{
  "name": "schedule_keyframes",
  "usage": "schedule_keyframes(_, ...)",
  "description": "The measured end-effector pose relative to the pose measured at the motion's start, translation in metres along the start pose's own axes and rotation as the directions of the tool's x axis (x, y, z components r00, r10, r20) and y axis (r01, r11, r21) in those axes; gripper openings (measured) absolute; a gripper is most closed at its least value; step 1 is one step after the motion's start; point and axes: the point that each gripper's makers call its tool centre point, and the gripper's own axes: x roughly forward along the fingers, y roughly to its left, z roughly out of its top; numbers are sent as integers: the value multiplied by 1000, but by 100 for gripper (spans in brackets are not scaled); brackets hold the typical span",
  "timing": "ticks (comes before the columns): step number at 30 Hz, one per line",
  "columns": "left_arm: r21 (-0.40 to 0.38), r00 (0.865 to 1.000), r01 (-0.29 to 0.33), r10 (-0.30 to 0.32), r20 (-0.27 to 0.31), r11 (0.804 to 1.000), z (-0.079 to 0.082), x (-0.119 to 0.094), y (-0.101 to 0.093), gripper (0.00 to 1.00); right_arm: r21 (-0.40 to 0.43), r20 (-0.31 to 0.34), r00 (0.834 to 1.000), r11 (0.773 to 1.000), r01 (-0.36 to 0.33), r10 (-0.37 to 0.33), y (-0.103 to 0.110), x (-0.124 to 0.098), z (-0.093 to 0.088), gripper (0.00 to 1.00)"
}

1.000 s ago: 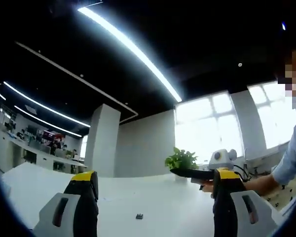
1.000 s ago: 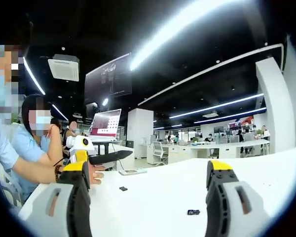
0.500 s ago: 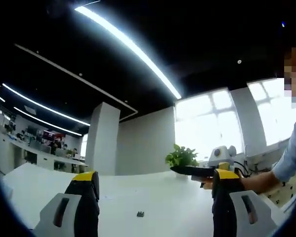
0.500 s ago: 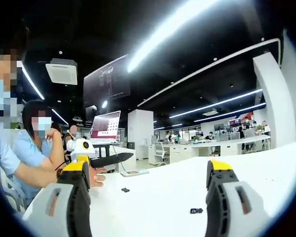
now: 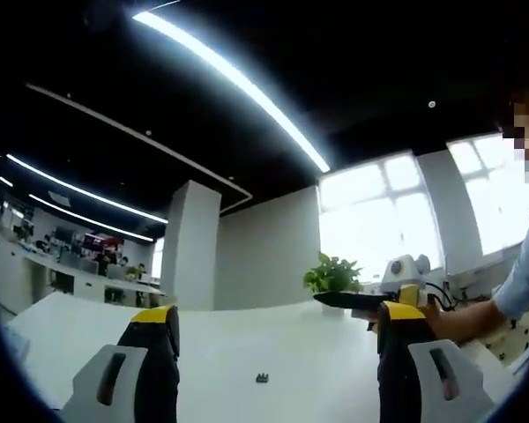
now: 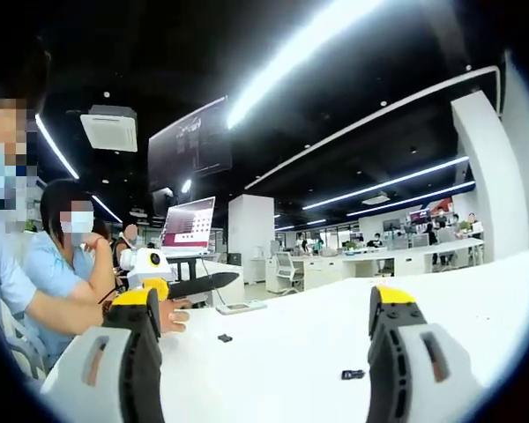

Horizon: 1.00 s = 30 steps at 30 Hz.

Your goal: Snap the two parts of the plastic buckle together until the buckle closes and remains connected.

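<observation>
My left gripper (image 5: pixel 273 352) stands with its jaws wide apart, nothing between them; on the white table (image 5: pixel 247 339) just ahead lies one small dark buckle part (image 5: pixel 262 378), in the gap between the jaws. My right gripper (image 6: pixel 264 352) is just as wide open and bare. Before it lies another dark buckle piece (image 6: pixel 353 374) close beside its right jaw, and a second dark bit (image 6: pixel 223 337) farther off to the left. Beyond that my hand (image 6: pixel 169 313) holds the left gripper, seen from the right gripper view. A potted plant (image 5: pixel 332 273) stands at the table's far edge.
</observation>
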Motion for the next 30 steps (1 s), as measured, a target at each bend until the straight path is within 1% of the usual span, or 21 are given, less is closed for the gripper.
schedule_keyframes(1,18,1000,-11,11,7,1000,1,0,1,95,2,-1,1000,1000,-1,1,0,0,0,100)
schedule_keyframes(2,20,1000,-16,16,7,1000,0,-1,2,95,1,-2,1000,1000,0,0,-1,1,0,100)
schedule_keyframes(7,12,999,-40,40,-6,999,-6,-1,10,94,8,-5,1000,1000,2,-1,-1,1,-2,100)
schedule_keyframes(11,-1,999,-40,40,0,999,-4,-2,12,94,7,-2,1000,1000,7,-7,-2,-1,-2,100)
schedule_keyframes(14,9,999,-52,52,-10,999,-6,-3,14,94,15,-9,1000,1000,11,-10,-3,-1,-3,100)
schedule_keyframes(20,13,999,-49,49,-10,999,-6,-3,13,93,13,-11,1000,1000,11,-11,-1,-1,-3,100)
schedule_keyframes(24,-2,998,-52,52,-18,999,-10,-4,18,92,10,-13,999,999,32,-32,-4,-3,-4,100)
schedule_keyframes(26,-6,998,-63,63,-22,998,-11,-5,21,92,11,-12,999,999,35,-35,-4,-3,-5,100)
schedule_keyframes(30,-1,997,-79,79,-19,997,-10,-8,25,92,11,-24,999,999,41,-41,-3,-4,-11,100)
